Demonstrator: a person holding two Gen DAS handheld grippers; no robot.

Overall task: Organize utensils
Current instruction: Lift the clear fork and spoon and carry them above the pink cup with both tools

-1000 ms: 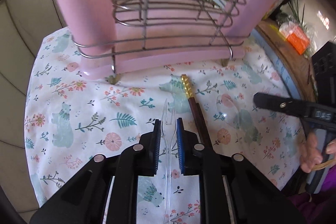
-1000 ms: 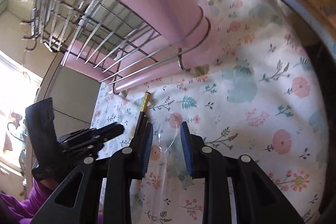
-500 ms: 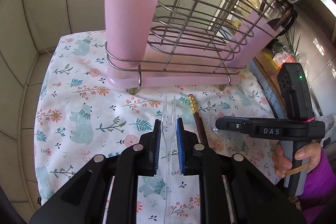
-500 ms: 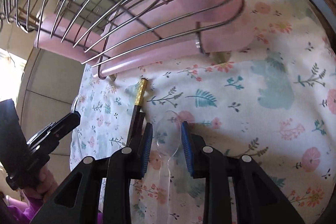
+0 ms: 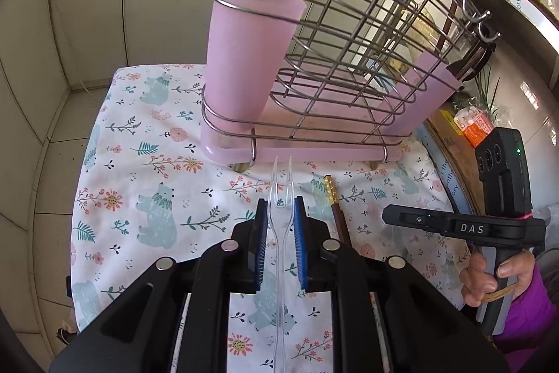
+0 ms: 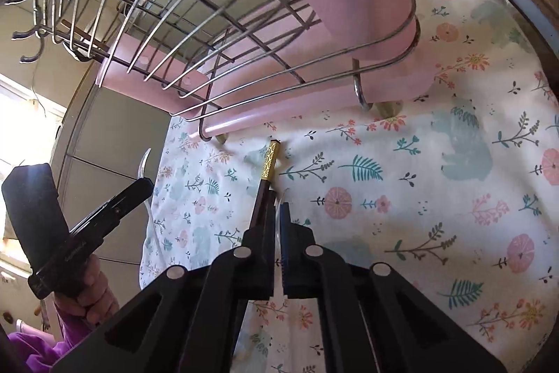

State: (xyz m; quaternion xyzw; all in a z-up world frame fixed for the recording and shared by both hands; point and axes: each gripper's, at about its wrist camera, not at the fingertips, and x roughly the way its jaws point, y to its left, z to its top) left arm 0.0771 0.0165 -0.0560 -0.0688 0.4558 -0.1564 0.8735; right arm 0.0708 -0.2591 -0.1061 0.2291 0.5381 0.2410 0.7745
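left gripper [image 5: 279, 226] pinching clear plastic fork [image 5: 279, 198] above floral cloth [image 5: 146, 184]; right gripper [image 6: 278, 215] jaws clamping shut on clear spoon [image 6: 278, 233] beside chopstick [image 6: 267, 170]

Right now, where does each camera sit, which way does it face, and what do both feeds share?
Left wrist: on the left claw, angled down at the pink wire-framed utensil rack; shows its fingers gripping a clear plastic fork, and the other hand.
Right wrist: on the right claw, shut on a clear plastic spoon.
Shared: rack, floral bear-print cloth, gold-tipped dark chopstick.
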